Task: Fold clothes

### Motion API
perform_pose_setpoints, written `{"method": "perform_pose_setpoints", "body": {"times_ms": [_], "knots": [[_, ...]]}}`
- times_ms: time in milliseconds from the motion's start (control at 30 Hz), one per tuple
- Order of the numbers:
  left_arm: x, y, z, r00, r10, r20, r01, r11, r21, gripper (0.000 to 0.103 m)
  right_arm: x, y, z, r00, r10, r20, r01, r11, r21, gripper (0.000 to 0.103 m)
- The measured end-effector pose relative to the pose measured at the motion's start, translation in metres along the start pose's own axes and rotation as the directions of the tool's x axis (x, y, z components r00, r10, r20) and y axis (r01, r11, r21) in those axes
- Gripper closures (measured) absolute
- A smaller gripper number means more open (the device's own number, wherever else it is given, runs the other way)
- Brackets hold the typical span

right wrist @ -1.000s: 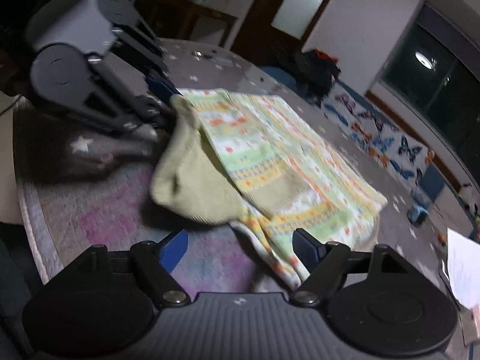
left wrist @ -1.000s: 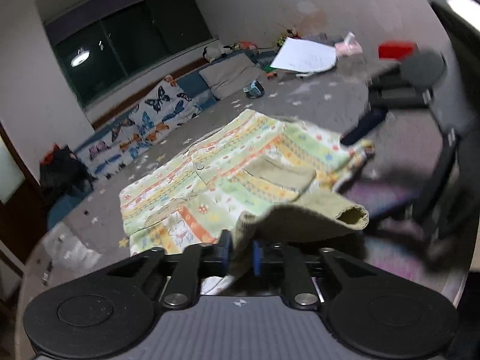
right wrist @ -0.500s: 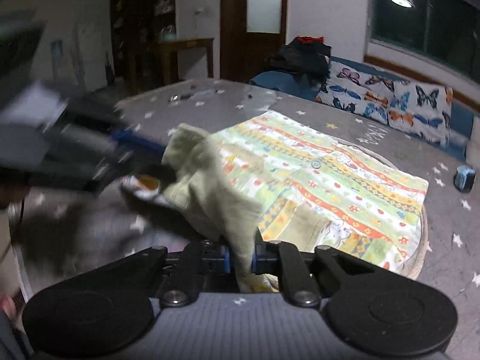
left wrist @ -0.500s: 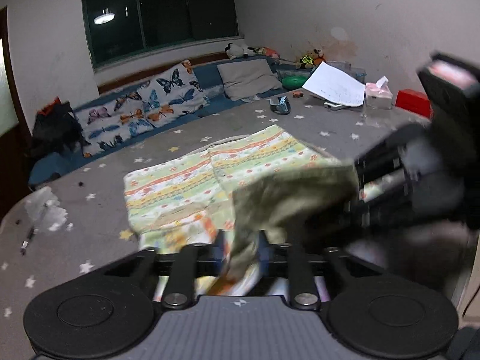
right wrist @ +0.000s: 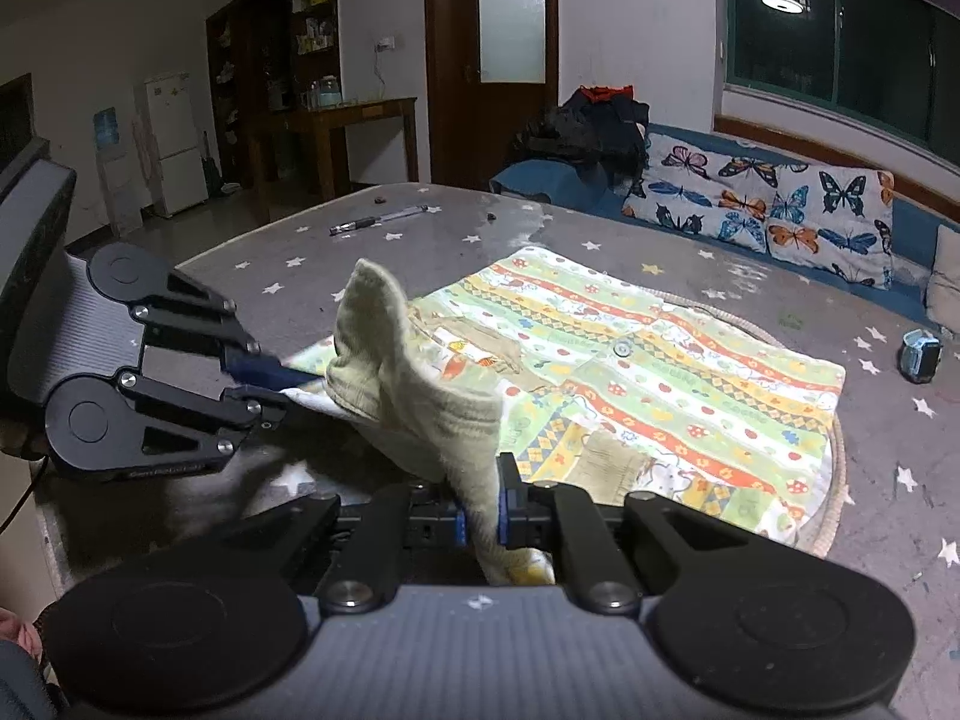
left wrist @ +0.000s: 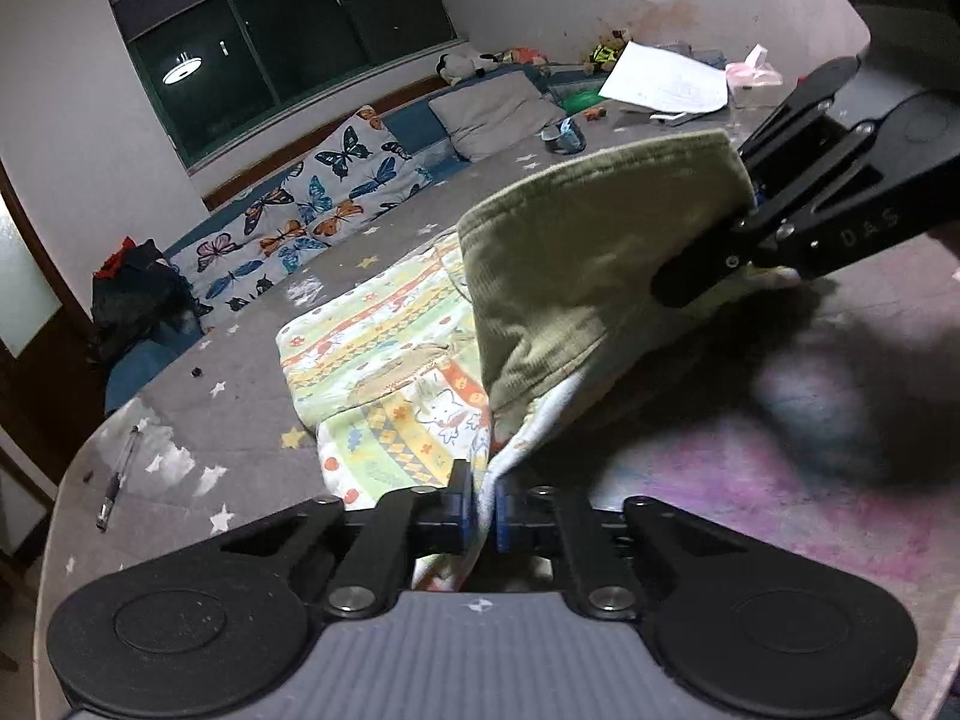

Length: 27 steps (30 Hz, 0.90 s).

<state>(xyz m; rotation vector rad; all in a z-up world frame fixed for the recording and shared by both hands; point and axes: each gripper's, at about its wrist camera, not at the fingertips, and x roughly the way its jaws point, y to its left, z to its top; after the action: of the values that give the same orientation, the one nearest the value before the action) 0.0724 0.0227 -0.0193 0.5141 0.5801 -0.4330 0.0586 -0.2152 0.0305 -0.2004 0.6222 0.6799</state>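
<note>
A child's patterned garment (left wrist: 384,354) with an olive-green ribbed cuff (left wrist: 576,264) lies on a grey star-print table (left wrist: 198,420). My left gripper (left wrist: 486,510) is shut on the garment's near edge. My right gripper (right wrist: 480,510) is shut on the cuff (right wrist: 414,396) and holds it lifted above the table. The right gripper also shows in the left wrist view (left wrist: 756,204), pinching the cuff's far end. The left gripper shows in the right wrist view (right wrist: 282,384) at the left. The rest of the garment (right wrist: 660,372) lies flat.
A pen (left wrist: 117,480) lies near the table's left edge, also in the right wrist view (right wrist: 378,220). A small blue object (right wrist: 921,354) sits on the table at the right. Butterfly cushions (right wrist: 768,216) line a bench behind. Papers (left wrist: 666,87) lie at the far end.
The right gripper shut on the cuff about half a second ago. Both grippers now hold the sleeve end raised and stretched between them; the views have tilted.
</note>
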Motion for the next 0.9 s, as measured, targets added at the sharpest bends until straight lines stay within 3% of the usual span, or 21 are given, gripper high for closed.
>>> {"method": "perform_pose_setpoints", "body": {"times_ms": [267, 500, 700, 900], "knots": [[-0.062, -0.018, -0.007, 0.999, -0.046, 0.027, 0.046, 0.999, 0.009, 0.099, -0.046, 0.019, -0.007, 0.999, 0.029, 0.030, -0.027, 0.998, -0.060, 0.097], [-0.120, -0.049, -0.022, 0.992, -0.125, -0.024, 0.124, 0.992, -0.031, 0.099, -0.105, 0.057, -0.023, 0.995, 0.099, -0.014, -0.100, 0.987, -0.123, 0.097], [-0.112, -0.036, -0.004, 0.994, -0.111, -0.005, 0.111, 0.993, -0.048, 0.099, -0.104, 0.047, -0.004, 0.993, 0.112, -0.041, -0.116, 0.987, -0.115, 0.097], [-0.062, 0.008, 0.039, 0.997, -0.073, 0.015, 0.074, 0.988, -0.136, 0.099, -0.080, 0.011, 0.040, 0.993, 0.100, -0.054, -0.105, 0.990, -0.093, 0.098]]}}
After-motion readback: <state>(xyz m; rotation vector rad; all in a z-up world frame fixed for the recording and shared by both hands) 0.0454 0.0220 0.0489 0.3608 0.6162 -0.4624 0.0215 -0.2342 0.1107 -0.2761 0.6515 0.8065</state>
